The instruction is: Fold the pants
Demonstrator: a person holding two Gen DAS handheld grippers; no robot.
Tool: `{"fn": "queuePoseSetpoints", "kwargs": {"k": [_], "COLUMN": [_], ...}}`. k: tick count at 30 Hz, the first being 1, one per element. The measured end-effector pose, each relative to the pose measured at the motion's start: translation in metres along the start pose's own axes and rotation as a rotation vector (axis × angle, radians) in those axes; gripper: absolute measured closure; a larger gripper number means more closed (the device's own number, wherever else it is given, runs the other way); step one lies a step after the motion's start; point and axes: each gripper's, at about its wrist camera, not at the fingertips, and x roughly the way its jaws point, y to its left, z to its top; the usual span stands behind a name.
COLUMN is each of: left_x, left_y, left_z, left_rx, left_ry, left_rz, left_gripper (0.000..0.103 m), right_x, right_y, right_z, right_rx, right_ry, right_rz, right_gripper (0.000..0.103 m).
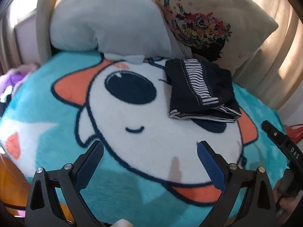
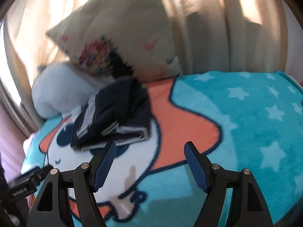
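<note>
Dark navy pants [image 1: 200, 90] with a striped side band lie folded in a compact stack on the teal cartoon blanket [image 1: 47, 102], near the pillows. In the right wrist view the folded pants [image 2: 113, 117] sit just beyond my left fingertip. My left gripper [image 1: 150, 147] is open and empty, held above the blanket well short of the pants. My right gripper [image 2: 150, 149] is open and empty, close in front of the stack. Part of the right gripper's body shows at the right edge of the left wrist view [image 1: 282, 141].
A grey plush pillow [image 1: 106, 24] and a cream floral pillow [image 1: 212, 19] lean against beige curtains [image 2: 217, 19] behind the pants. The blanket [image 2: 255, 123] with white stars spreads to the right. A purple item [image 1: 11, 79] lies at the far left.
</note>
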Motion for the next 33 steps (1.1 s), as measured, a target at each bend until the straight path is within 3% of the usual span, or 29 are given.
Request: {"fn": "queuePoseSetpoints", "kwargs": {"k": [1,2,4,8,14,18,26,33], "left_x": [-0.004,-0.013,-0.031,-0.070,-0.120,-0.148,-0.207,-0.238], "left_y": [0.001,0.002,0.001,0.005,0.017,0.025,0.037,0.055], "left_z": [0.001,0.002,0.006,0.021,0.053,0.073,0.095,0.107], "left_rx": [0.004,0.022,0.060,0.104,0.135,0.144,0.185,0.196], "left_ry": [-0.008,-0.031,-0.070,-0.155,-0.285,-0.330,-0.437,-0.480], "left_rz": [-0.015,-0.027,-0.021,-0.054,-0.045,-0.059,0.006,0.089], "left_gripper": [0.012,0.028,0.048,0.069,0.069,0.069,0.069,0.068], "right_x": [-0.006,-0.011,-0.030,-0.073,-0.144,-0.184,-0.236,-0.273], "right_y": [-0.003,-0.005,-0.011,-0.027,-0.035,-0.027,-0.003,0.015], "right_z": [0.003,0.006,0.016,0.042,0.087,0.119,0.166,0.190], "right_rx": [-0.004,-0.012,-0.032,-0.060,-0.118,-0.173,-0.226,-0.225], "right_ry": [-0.007,-0.012,-0.027,-0.097,-0.243,-0.352,-0.451,-0.462], "right_rz": [-0.009,-0.016,-0.028,-0.069,-0.163,-0.241,-0.291,-0.287], "right_gripper": [0.024,0.024,0.024,0.024,0.024,0.024,0.024,0.024]}}
